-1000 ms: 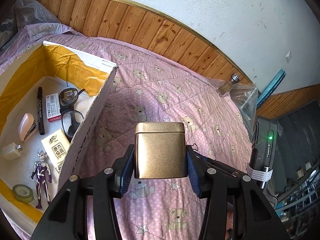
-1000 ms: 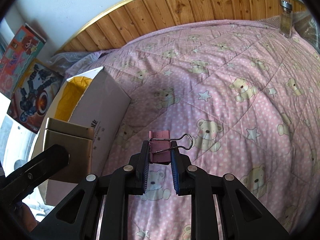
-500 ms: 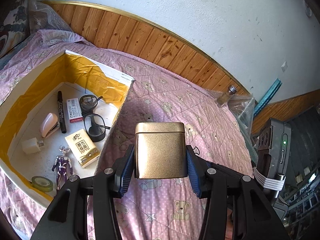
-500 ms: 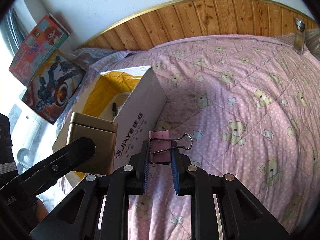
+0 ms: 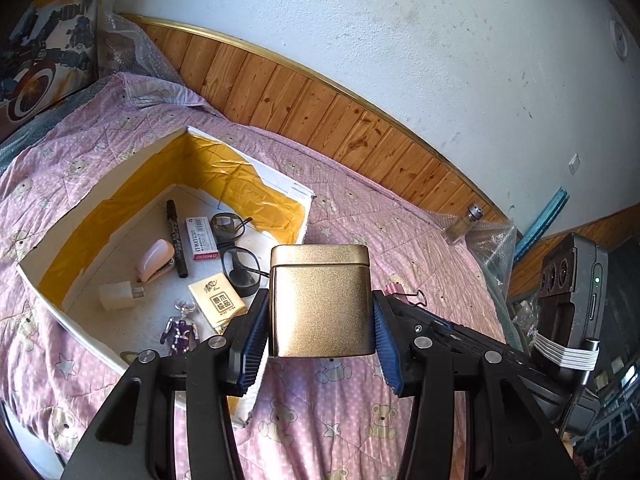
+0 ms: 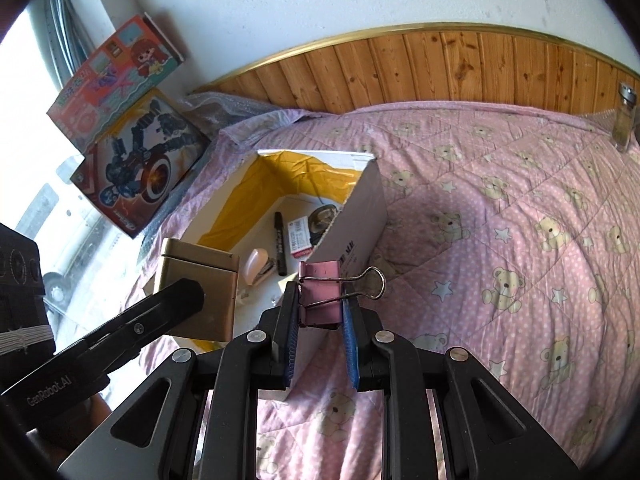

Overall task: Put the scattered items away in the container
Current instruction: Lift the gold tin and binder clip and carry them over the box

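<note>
A gold tin (image 5: 320, 300) is clamped upright by the left hand-held gripper (image 5: 320, 316) above the near wall of the open cardboard box (image 5: 100, 196) on the bed; a pink binder clip (image 6: 320, 294) is pinched by the right hand-held gripper (image 6: 320, 320) beside it

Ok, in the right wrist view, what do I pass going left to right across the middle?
Gold tin in the left gripper → stapler → marker → pink binder clip in the right gripper → glass jar at the far right.
</note>
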A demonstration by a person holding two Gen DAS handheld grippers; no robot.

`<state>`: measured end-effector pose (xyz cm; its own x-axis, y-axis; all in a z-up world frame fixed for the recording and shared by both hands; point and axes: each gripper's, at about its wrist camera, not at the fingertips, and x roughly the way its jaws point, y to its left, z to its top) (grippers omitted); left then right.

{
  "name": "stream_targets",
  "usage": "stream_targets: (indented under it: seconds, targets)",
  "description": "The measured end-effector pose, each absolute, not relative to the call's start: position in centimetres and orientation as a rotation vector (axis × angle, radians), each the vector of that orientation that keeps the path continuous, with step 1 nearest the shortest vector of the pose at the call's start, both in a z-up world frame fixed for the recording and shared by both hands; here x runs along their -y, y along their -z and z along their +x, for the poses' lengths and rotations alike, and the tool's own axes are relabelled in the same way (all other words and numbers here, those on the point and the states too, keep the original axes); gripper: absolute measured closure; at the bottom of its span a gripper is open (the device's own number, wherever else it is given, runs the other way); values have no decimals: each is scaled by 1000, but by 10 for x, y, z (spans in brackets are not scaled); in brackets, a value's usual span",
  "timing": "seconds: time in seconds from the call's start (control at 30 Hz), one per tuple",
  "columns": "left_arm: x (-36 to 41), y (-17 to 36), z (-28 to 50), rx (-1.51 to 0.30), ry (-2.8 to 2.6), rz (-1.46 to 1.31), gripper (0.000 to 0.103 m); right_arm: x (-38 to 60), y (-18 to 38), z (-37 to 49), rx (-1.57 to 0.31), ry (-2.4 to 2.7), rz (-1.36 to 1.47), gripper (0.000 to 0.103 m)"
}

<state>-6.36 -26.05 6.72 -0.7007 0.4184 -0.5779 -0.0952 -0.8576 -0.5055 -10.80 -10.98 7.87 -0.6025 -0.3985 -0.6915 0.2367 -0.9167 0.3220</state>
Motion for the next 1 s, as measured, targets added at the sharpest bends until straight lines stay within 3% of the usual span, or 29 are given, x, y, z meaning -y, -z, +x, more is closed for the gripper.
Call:
stream_targets:
  seconds: [1.0]
  targets:
    - [370, -54, -91, 878, -2688, -1073, 53, 200, -92, -159, 113, 2365, 1150, 83]
